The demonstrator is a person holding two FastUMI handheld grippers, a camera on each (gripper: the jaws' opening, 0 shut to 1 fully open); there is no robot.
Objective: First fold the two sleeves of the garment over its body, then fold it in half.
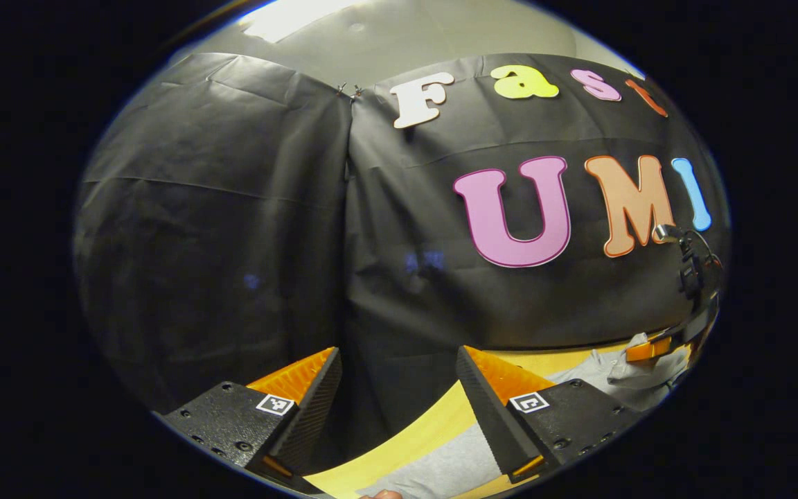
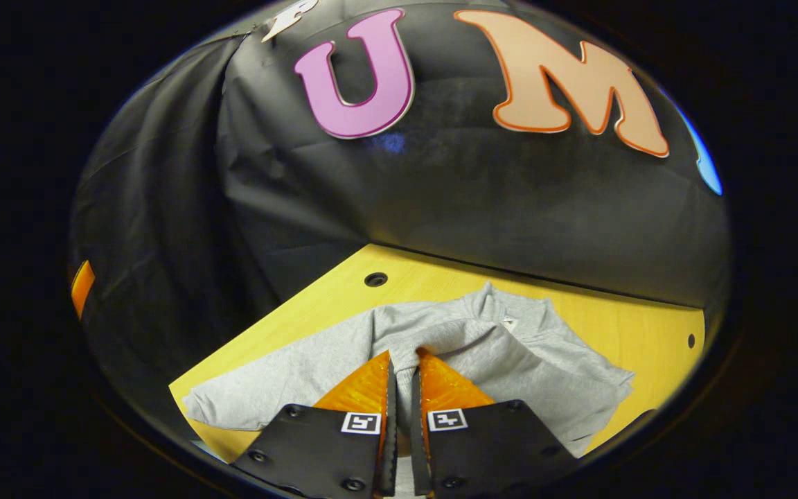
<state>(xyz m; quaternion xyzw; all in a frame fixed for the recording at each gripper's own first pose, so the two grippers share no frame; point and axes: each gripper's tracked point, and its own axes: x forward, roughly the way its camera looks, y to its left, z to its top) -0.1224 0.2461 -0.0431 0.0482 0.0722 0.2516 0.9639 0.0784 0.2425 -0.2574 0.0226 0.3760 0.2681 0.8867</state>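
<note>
No legible text; coded square tags (image 2: 361, 422) (unreadable) on the fingers (image 2: 364, 388)

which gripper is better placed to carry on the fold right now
Right. The right gripper is nearly shut on a pinch of the grey sweatshirt, while the left gripper is open, holding nothing.

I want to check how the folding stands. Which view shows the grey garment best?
The right gripper view: the grey garment lies spread on the yellow table, with the right gripper closed on a fold of it. The left gripper view catches only strips of it between and beside the open left gripper.
</note>
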